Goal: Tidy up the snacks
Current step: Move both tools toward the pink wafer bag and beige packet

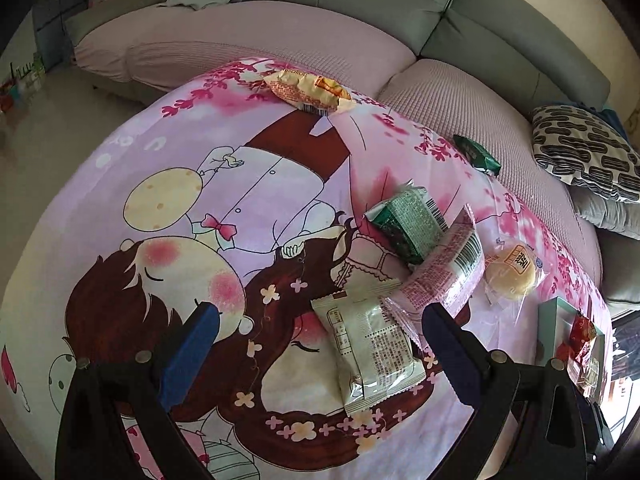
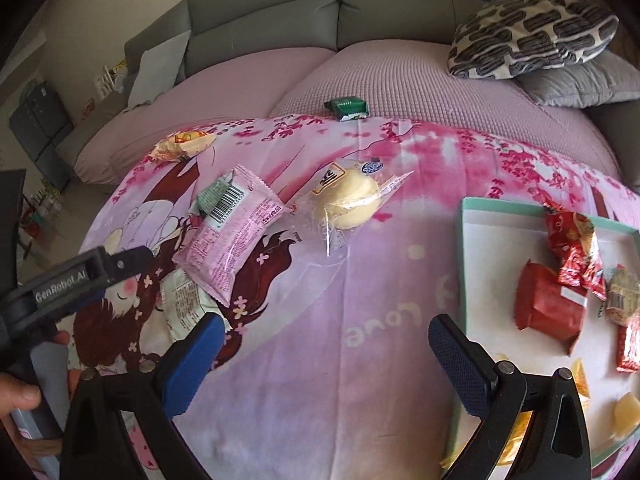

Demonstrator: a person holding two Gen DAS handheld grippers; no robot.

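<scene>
- Your left tongs (image 1: 320, 344) hang with the blue pads wide apart, gripping nothing, low over the white snack packet (image 1: 370, 350) that lies flat on the table's cartoon-print cloth (image 1: 224, 184).
- Take that white packet as your landmark: the pink packet (image 1: 444, 270) lies just beyond it toward the sofa, one corner overlapping it.
- A dark green packet (image 1: 406, 222) sits further beyond the white packet, tucked partly under the pink one.
- The round pale bun in clear wrap (image 1: 514, 272) lies off to the side of the white packet, past the pink one and just beside it.
- A yellow-orange packet (image 1: 310, 90) rests far beyond the white packet, at the cloth's far edge by the sofa seat.
- A small green packet (image 1: 478, 154) lies well away from the white packet, on the pink sofa cover (image 1: 460, 92).
- Your right tongs (image 2: 324, 340) also stand apart and empty, over bare cloth, between the white packet and the teal-rimmed tray (image 2: 464, 240).
- That tray, well apart from the white packet, holds several red packets (image 2: 548, 308) and some yellow pieces.
- Your left hand (image 2: 18, 396) shows at the edge of the right wrist view, on the left tool's handle.
</scene>
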